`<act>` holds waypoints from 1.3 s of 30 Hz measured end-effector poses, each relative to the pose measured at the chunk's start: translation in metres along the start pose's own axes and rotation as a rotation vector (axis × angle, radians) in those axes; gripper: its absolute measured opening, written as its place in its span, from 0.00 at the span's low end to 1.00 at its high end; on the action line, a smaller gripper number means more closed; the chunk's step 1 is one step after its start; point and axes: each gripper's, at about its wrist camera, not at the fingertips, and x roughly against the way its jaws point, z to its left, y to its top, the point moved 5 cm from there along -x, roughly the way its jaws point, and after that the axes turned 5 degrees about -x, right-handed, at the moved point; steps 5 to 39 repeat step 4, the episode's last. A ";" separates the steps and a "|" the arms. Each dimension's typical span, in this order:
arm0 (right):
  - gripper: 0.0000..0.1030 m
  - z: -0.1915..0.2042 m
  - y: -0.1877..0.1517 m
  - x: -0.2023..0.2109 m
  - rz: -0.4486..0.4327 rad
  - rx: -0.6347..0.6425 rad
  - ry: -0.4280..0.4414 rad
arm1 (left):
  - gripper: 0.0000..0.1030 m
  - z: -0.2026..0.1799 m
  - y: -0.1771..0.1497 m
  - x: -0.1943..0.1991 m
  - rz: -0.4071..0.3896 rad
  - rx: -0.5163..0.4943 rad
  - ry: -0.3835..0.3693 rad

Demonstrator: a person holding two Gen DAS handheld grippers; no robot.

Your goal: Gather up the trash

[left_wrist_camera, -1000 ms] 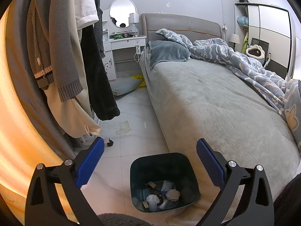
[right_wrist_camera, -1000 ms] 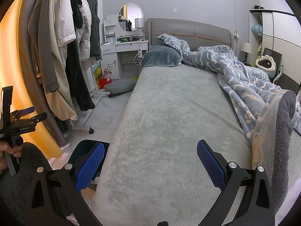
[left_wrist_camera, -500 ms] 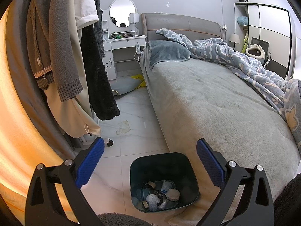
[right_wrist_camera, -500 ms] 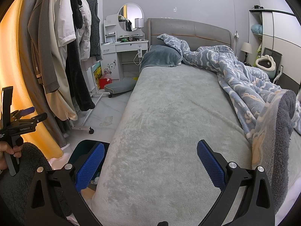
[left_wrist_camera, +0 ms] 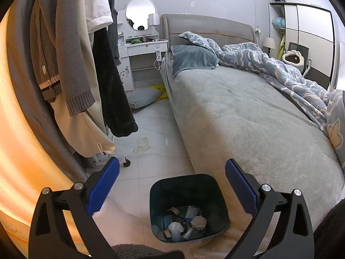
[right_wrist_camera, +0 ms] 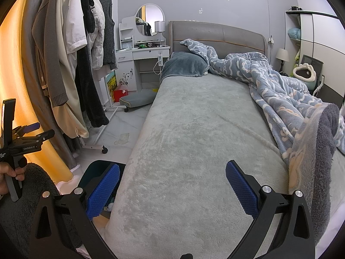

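Note:
A dark teal trash bin stands on the white floor beside the bed's foot, with crumpled paper and wrappers at its bottom. My left gripper hovers above the bin, open, with nothing between its blue pads. A flattened pale scrap lies on the floor farther ahead, near a small black bit. My right gripper is open and empty over the grey bedspread. The bin's rim shows at the lower left of the right wrist view, partly hidden behind the left finger.
Clothes hang on a wheeled rack along the left, next to an orange curtain. A rumpled blue blanket covers the bed's right side. A white vanity and a grey floor cushion stand beyond. A hand holds the left gripper's handle.

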 end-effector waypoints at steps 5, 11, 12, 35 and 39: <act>0.97 0.000 0.000 0.000 0.000 0.000 0.000 | 0.97 0.000 -0.001 0.000 0.001 -0.003 0.000; 0.97 0.000 0.000 0.000 0.000 0.000 0.000 | 0.97 0.000 -0.001 0.000 0.001 -0.003 0.000; 0.97 0.000 0.000 0.000 0.000 0.000 0.000 | 0.97 0.000 -0.001 0.000 0.001 -0.003 0.000; 0.97 0.000 0.000 0.000 0.000 0.000 0.000 | 0.97 0.000 -0.001 0.000 0.001 -0.003 0.000; 0.97 0.000 0.000 0.000 0.000 0.000 0.000 | 0.97 0.000 -0.001 0.000 0.001 -0.003 0.000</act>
